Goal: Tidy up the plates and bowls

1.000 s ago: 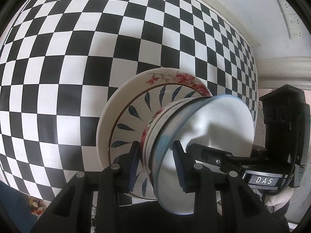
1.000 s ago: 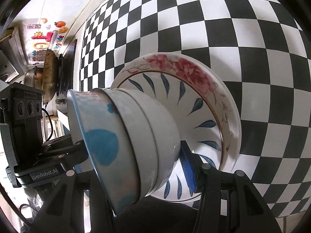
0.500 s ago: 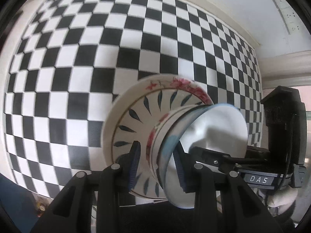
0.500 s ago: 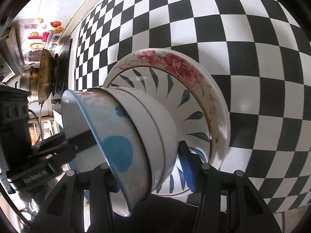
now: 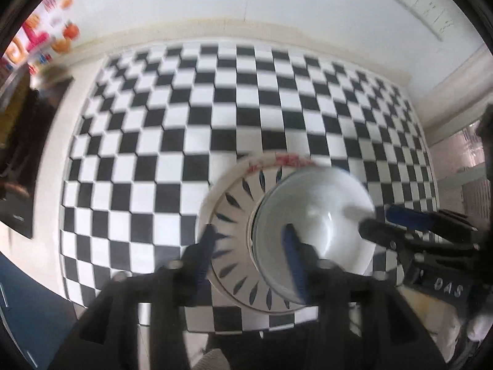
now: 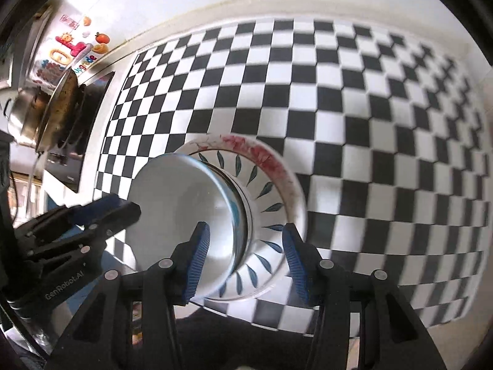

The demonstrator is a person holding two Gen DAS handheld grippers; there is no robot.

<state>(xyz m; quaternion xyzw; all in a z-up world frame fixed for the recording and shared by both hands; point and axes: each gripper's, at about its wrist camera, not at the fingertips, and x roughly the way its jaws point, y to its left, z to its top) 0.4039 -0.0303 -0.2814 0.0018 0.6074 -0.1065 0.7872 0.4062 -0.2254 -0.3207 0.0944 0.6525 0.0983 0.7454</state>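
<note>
A stack of nested bowls (image 5: 323, 222), white inside with a blue-patterned outside, sits on a blue-leaf plate (image 5: 234, 215). That plate lies on a red-flowered plate (image 5: 277, 158) on the checkered cloth. My left gripper (image 5: 249, 252) hovers above the bowls' left rim. Its jaws are opening, one finger over the plate and one over the bowl's inside, with neither pad pressing. My right gripper (image 6: 246, 260) hangs over the bowls (image 6: 185, 209) and plate (image 6: 271, 191). Its jaws are also opening, straddling the right rim without touching. Each gripper shows in the other's view: left gripper (image 6: 114, 208), right gripper (image 5: 388, 220).
The checkered cloth (image 5: 185, 123) runs back to a white wall with a power strip (image 5: 422, 15). A black stove top with a metal pot (image 6: 40, 114) stands at the left, under wall stickers (image 6: 71, 46). The plates lie close to the table's front edge.
Both grippers have risen and tipped to look down into the bowls. The left jaws have opened off the bowl rim, and the right jaws have widened off the bowl stack.
</note>
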